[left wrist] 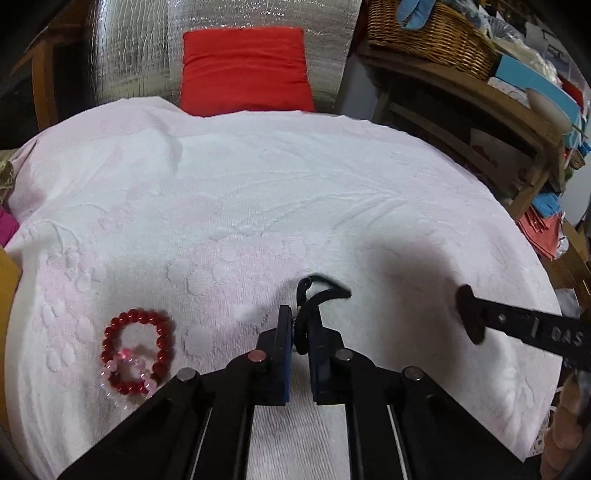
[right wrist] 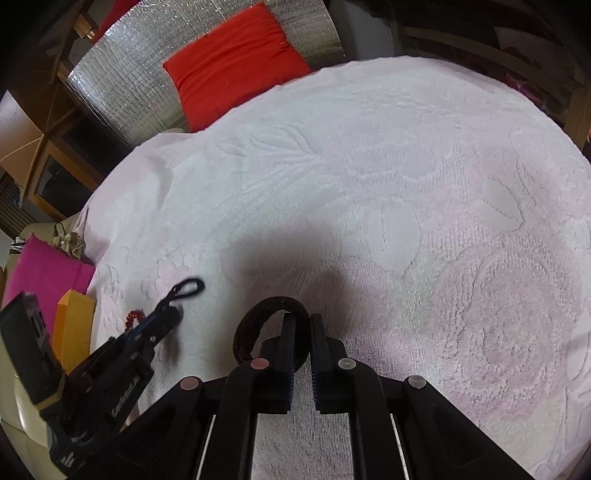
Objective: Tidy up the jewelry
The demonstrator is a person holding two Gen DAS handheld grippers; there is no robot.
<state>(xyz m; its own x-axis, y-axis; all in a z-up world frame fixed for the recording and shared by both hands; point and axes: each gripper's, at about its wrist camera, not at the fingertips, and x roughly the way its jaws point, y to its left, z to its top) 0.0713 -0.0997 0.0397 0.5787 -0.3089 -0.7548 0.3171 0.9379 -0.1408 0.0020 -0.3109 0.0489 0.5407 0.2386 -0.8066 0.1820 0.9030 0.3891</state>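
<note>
- Left black two-finger gripper (left wrist: 300,325) with blue pads: jaws drawn close together, clamped on a thin black cord loop with a small clasp (left wrist: 314,295); loop sticking out forward past the fingertips, lifted a little above the cloth.
- Right black two-finger gripper (right wrist: 303,332): jaws also close, pinching a dark round band, like a bracelet or hair tie (right wrist: 258,314); most of the ring bulging out to the left of the fingers.
- Red glossy bead bracelet (left wrist: 138,350) lying flat on the pale pink embossed towel (left wrist: 295,177), near the left gripper on its left side, touching a smaller bracelet of clear pink beads (left wrist: 129,369) that overlaps it.
- Behind the towel: a red square cushion (left wrist: 245,70) against a silver quilted foil sheet (left wrist: 129,55); a woven wicker basket (left wrist: 424,33) on a wooden shelf at the right.
- Step in hand, as a judgement: carrying two dark pieces, one per gripper, toward a place for sorting; no jewelry box or tray visible.
- Next move probably calls for lowering each piece onto the towel beside the beaded bracelets, then opening the jaws gently.
- Care needed: the thin cord could stick to a pad or fall twisted; better to release low, close to the cloth, without overlapping the bead pieces.
</note>
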